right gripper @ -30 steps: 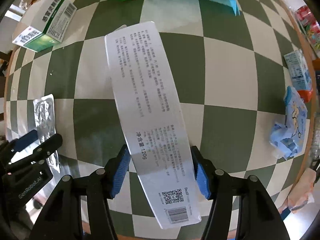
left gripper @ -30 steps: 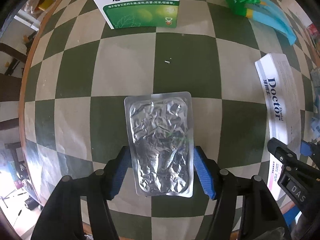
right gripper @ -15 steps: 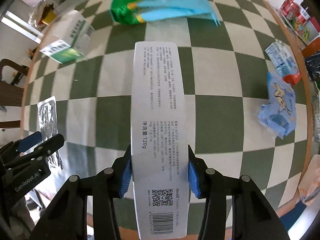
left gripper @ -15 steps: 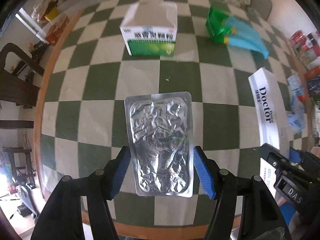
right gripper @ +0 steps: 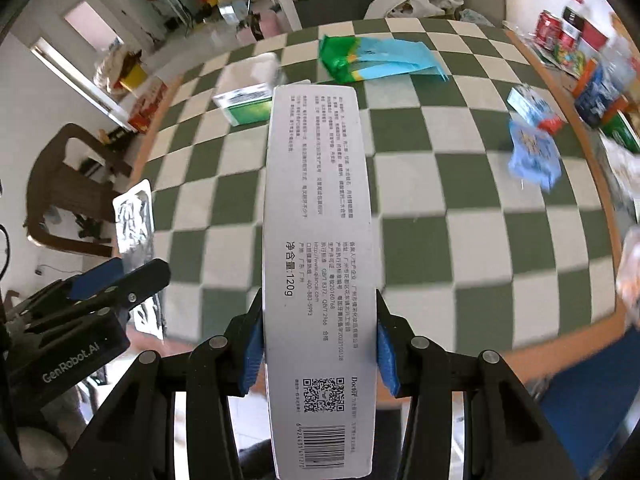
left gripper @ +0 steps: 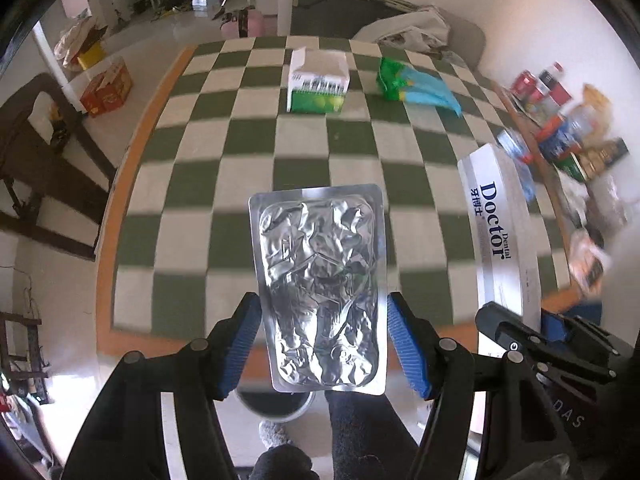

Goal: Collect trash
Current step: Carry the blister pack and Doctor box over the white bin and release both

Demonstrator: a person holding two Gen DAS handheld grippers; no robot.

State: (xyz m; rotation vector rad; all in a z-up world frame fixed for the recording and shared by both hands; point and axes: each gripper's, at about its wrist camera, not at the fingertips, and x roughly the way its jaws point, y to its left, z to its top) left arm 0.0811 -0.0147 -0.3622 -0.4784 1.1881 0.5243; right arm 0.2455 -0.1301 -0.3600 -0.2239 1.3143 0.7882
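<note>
Long white "Doctor Dental" carton (right gripper: 318, 264), "120g", clamped in right hand-held gripper (right gripper: 319, 338); crumpled silver foil blister sheet (left gripper: 320, 288) clamped in left hand-held gripper (left gripper: 323, 336); small print blurred.

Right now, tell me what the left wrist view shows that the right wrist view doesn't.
Only the left wrist view shows the "Doctor" name on the toothpaste box and a dark round bin on the floor.

Only the right wrist view shows that box's barcode side, gripped in the right claw.

Both show the foil blister pack in the left claw, the green medicine box and the checkered table.
</note>
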